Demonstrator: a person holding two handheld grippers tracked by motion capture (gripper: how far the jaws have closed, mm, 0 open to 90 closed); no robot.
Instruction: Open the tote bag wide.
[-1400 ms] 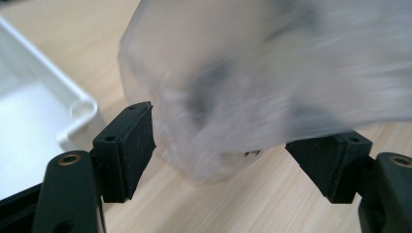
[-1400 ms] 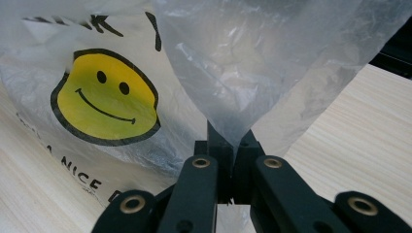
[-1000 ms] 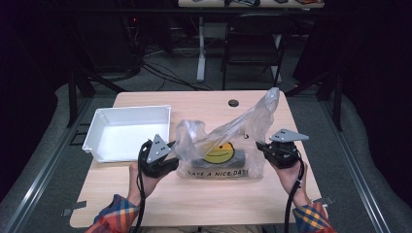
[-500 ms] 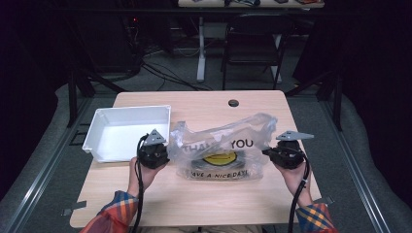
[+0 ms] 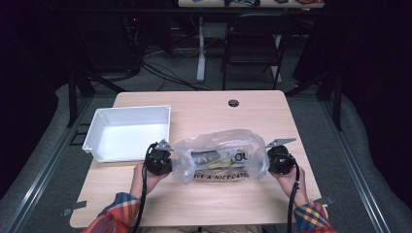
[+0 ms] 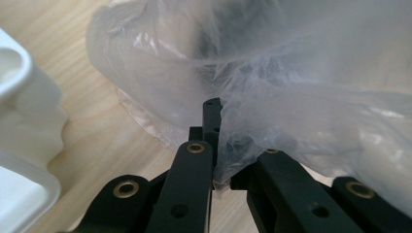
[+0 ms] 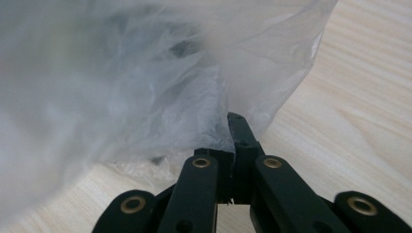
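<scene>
A clear plastic bag (image 5: 221,155) with black lettering and a yellow print lies stretched sideways on the wooden table (image 5: 204,199), with air puffing it up. My left gripper (image 5: 167,160) is shut on the bag's left edge, and the film (image 6: 291,97) bunches between its jaws. At the bag's right edge my right gripper (image 5: 269,162) is shut too, with crumpled film (image 7: 145,87) pinched in its jaws. Both grippers sit low, close to the tabletop. What is inside the bag I cannot make out.
A white rectangular tray (image 5: 127,133) stands at the left, just behind my left hand; its rim (image 6: 19,97) is at the left of the left gripper view. A small black grommet (image 5: 233,103) sits near the table's far edge. Chairs and cables lie beyond.
Both grippers have come down and pulled apart, and the bag that stood up high now lies flat and stretched along the table. Both grips have held.
</scene>
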